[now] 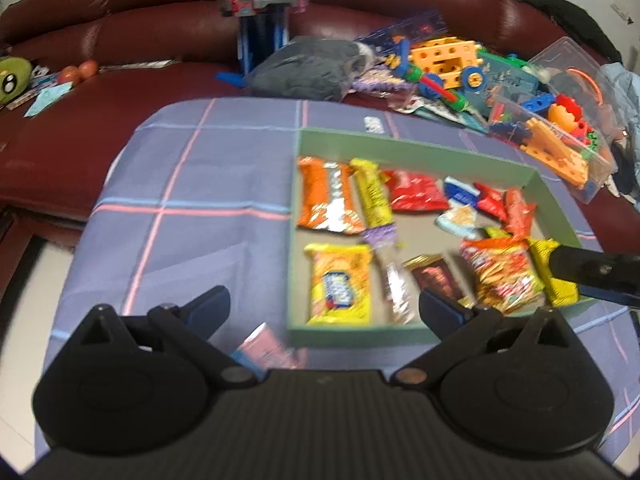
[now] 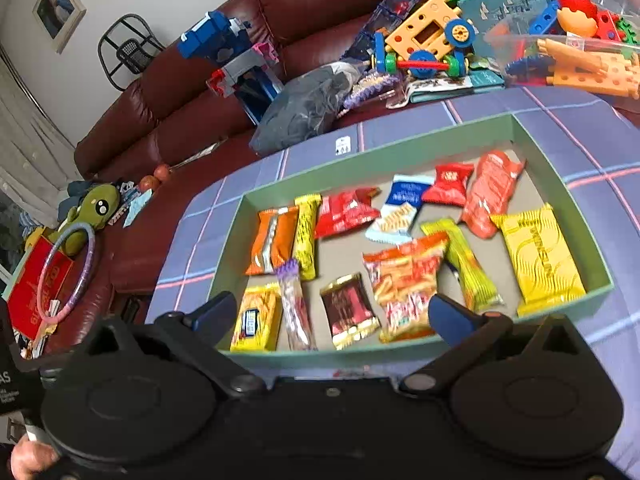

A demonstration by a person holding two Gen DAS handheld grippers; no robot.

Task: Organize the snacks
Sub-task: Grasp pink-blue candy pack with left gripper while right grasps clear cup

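A green shallow box (image 1: 400, 146) (image 2: 372, 162) sits on the purple checked cloth and holds several snack packets: an orange one (image 1: 326, 198) (image 2: 274, 240), a yellow biscuit pack (image 1: 340, 284) (image 2: 256, 318), a dark brown one (image 2: 348, 308) and a large yellow one (image 2: 540, 258). A pink packet (image 1: 266, 348) lies on the cloth outside the box's near wall, just ahead of my left gripper (image 1: 324, 306). My left gripper is open and empty. My right gripper (image 2: 334, 314) is open and empty above the box's near edge; it also shows in the left wrist view (image 1: 592, 276).
A dark red leather sofa (image 1: 120, 40) surrounds the table. Building toys (image 1: 448, 64), a clear bin of toys (image 1: 560, 128), a grey bundle (image 1: 308, 68) and a blue toy tower (image 1: 260, 20) lie behind the box. A small white card (image 1: 374, 124) lies on the cloth.
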